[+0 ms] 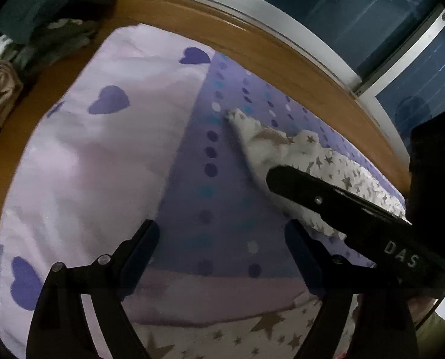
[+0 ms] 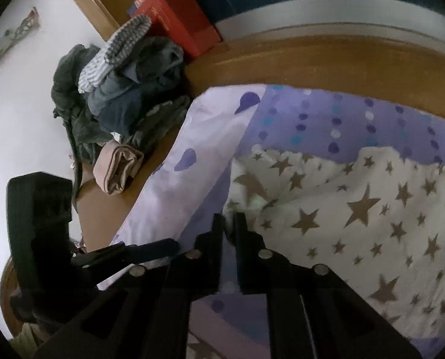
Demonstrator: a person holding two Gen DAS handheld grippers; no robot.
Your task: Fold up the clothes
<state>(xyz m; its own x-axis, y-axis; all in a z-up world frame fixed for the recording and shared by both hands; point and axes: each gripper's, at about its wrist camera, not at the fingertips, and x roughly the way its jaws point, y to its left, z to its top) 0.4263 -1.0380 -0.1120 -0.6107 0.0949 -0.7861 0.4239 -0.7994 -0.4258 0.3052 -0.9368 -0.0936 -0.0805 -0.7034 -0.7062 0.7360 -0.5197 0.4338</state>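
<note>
A white cloth with tan stars (image 2: 342, 209) lies rumpled on a lilac sheet with purple hearts (image 2: 198, 137) and a purple dotted panel (image 1: 222, 155). My right gripper (image 2: 229, 224) is shut on the star cloth's left edge, and a sliver of fabric shows between its fingers. In the left wrist view the right gripper (image 1: 274, 179) reaches in from the right and rests on the star cloth (image 1: 282, 143). My left gripper (image 1: 222, 233) is open above the dotted panel, touching nothing. Its body and one finger (image 2: 150, 248) show at the left of the right wrist view.
The sheet covers a wooden table (image 1: 252, 36) beside a window frame (image 1: 297, 27). At the table's left end sit a heap of dark clothes (image 2: 126, 95), a folded beige cloth (image 2: 117, 167) and a red box (image 2: 177, 21).
</note>
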